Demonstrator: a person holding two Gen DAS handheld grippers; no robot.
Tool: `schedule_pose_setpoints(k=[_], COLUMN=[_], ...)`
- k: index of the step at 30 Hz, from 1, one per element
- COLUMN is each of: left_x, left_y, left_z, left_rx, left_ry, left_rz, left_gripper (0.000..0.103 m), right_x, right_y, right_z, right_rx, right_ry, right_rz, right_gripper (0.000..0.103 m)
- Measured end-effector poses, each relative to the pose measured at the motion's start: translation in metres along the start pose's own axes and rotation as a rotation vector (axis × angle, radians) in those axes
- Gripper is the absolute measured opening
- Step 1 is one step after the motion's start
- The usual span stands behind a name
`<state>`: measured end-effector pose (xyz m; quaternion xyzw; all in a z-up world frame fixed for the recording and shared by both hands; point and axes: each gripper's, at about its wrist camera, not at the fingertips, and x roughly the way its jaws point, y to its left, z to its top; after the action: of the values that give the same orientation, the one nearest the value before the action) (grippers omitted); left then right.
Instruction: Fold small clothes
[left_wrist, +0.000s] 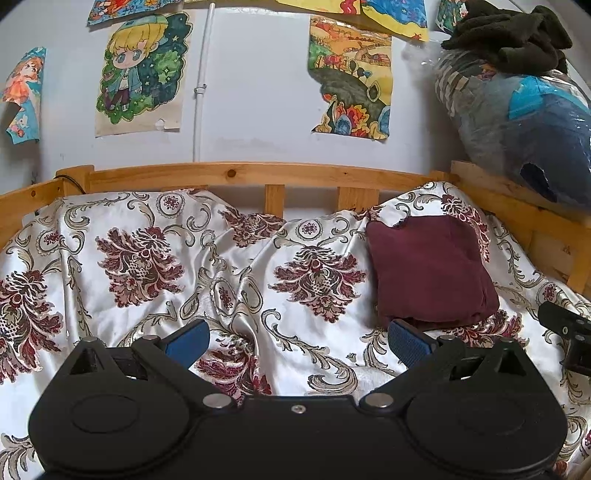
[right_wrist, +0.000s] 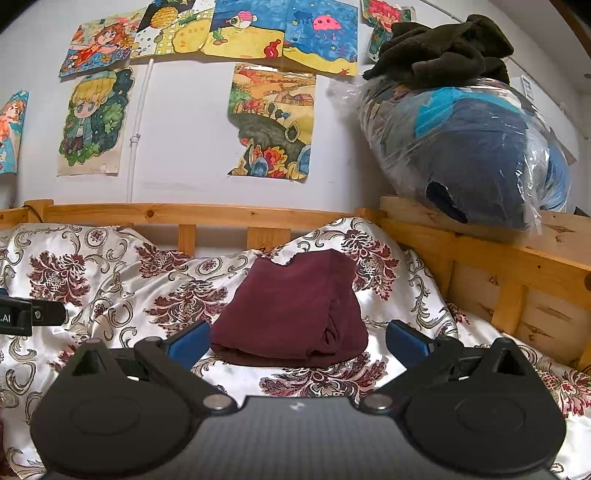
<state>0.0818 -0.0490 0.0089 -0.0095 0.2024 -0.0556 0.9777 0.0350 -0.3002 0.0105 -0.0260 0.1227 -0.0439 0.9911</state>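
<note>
Seemingly the folding is done, for the maroon garment (right_wrist: 291, 314) lies as a compact folded bundle on the patterned bedspread (left_wrist: 147, 258) toward the far right, while left tongs (left_wrist: 295, 341) and right tongs (right_wrist: 297, 341) gape wide, holding nothing.

A floral satin bedspread (left_wrist: 155, 266) covers the bed inside a wooden bed rail (left_wrist: 236, 173). Coloured drawings (right_wrist: 273, 122) hang on the wall. A dark fleece garment (right_wrist: 443, 51) tops a plastic-wrapped bundle (right_wrist: 476, 155).
</note>
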Motion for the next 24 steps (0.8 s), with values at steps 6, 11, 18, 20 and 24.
schedule_pose_setpoints(k=[6, 11, 18, 20, 24], left_x=[0.0016, 0.0015, 0.0005, 0.0003, 0.0006], left_y=[-0.0003, 0.0001, 0.0002, 0.0005, 0.0006], left_z=[0.0009, 0.0, -0.0002, -0.0004, -0.0011], left_rx=[0.011, 0.015, 0.011, 0.01, 0.004], left_ry=[0.027, 0.017, 0.01, 0.011, 0.014], left_rz=[0.0, 0.026, 0.033, 0.033, 0.037], left_gripper=[0.102, 0.102, 0.102, 0.102, 0.102], right_x=[0.0007, 0.0011, 0.0013, 0.0016, 0.0018], right_y=[0.0014, 0.0016, 0.0023, 0.0028, 0.0033], right_z=[-0.0003, -0.0002, -0.0007, -0.0012, -0.0017], right_rx=[-0.009, -0.011, -0.013, -0.014, -0.015], right_ry=[0.005, 0.006, 0.007, 0.007, 0.008], right_rz=[-0.001, 0.0, 0.0, 0.001, 0.001], right_gripper=[0.103, 0.103, 0.103, 0.103, 0.103])
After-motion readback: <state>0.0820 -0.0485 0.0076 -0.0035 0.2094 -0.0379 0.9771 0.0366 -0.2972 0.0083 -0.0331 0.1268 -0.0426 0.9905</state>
